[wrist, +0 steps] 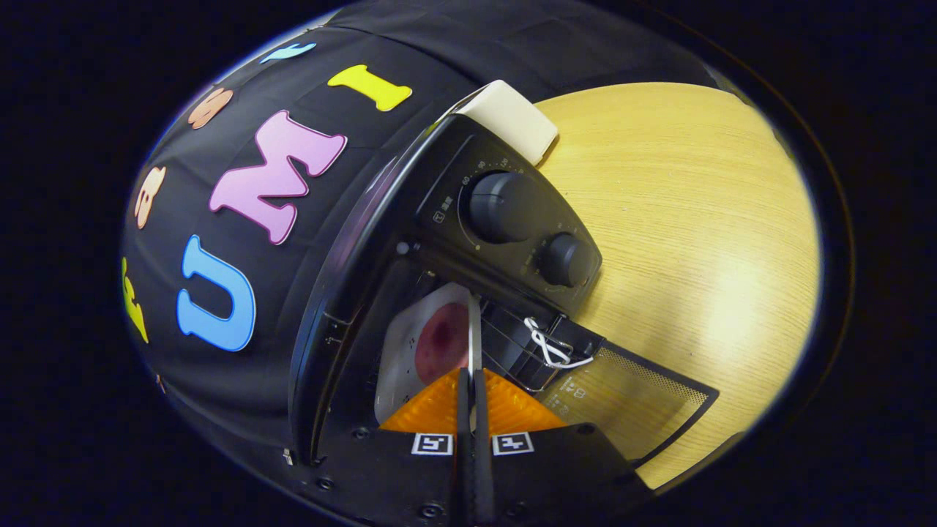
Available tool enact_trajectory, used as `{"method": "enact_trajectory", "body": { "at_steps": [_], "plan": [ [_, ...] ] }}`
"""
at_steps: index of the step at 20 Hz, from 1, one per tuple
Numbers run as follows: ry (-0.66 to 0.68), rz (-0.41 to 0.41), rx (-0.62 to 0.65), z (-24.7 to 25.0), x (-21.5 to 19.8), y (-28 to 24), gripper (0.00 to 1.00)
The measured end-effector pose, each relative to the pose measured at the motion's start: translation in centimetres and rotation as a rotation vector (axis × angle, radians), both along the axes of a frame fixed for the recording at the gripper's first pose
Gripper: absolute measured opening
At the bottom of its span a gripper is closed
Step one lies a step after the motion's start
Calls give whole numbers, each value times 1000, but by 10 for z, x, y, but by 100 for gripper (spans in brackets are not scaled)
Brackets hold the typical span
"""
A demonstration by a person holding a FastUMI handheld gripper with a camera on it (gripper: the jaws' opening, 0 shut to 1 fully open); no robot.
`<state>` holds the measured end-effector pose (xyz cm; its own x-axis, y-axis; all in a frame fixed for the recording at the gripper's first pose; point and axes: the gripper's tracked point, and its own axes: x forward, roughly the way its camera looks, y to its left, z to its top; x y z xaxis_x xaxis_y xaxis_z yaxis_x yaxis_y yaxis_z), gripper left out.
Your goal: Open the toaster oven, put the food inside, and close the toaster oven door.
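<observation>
Gripper (472,399): fingers pressed together on the thin rim of a white plate (410,344), pinching it at the plate's 6 o'clock edge; the view is rolled, so the oven appears tilted.
Food (443,340): a round, dark-red piece lying on the plate, just beyond the fingertips, at 11 o'clock from them.
Plate position: inside the toaster oven (381,241) cavity, apparently resting on the wire rack (512,348); contact with the rack cannot be confirmed.
Door (629,402): swung fully open, glass panel lying flat at 3 o'clock of the fingers, a white cord loop (553,351) at its handle.
Controls: two dark knobs (501,207) on the panel at 1 o'clock, beyond the cavity.
Support: pale wooden table (695,219) under the oven.
Handling, judged: plate looks stiff, light, smooth and breakable, so the rim pinch may slip; food may slide if tilted. The door is best taken by the cord loop.
Stage, judged: food placed; release and door closing remain.
</observation>
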<state>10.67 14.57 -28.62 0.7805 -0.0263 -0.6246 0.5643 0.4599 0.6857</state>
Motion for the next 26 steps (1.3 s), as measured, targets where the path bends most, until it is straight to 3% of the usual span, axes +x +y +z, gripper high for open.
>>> {"method": "enact_trajectory", "body": {
  "at_steps": [6, 10, 13, 14, 16, 17, 20, 26],
  "plan": [
    [22, -26, 0, 0, 0, 0, 5],
    [-7, -9, 33, 9, -1, 0, 20],
    [-13, 27, 36, 13, -9, 2, 71],
    [-7, 39, 28, 13, -15, 2, 79],
    [1, 72, 9, 11, -25, 3, 86],
    [25, 84, 0, 13, -35, 3, 100],
    [41, 151, -11, 16, -53, 5, 99],
    [8, 388, -145, 32, -95, 14, 99]
  ]
}}
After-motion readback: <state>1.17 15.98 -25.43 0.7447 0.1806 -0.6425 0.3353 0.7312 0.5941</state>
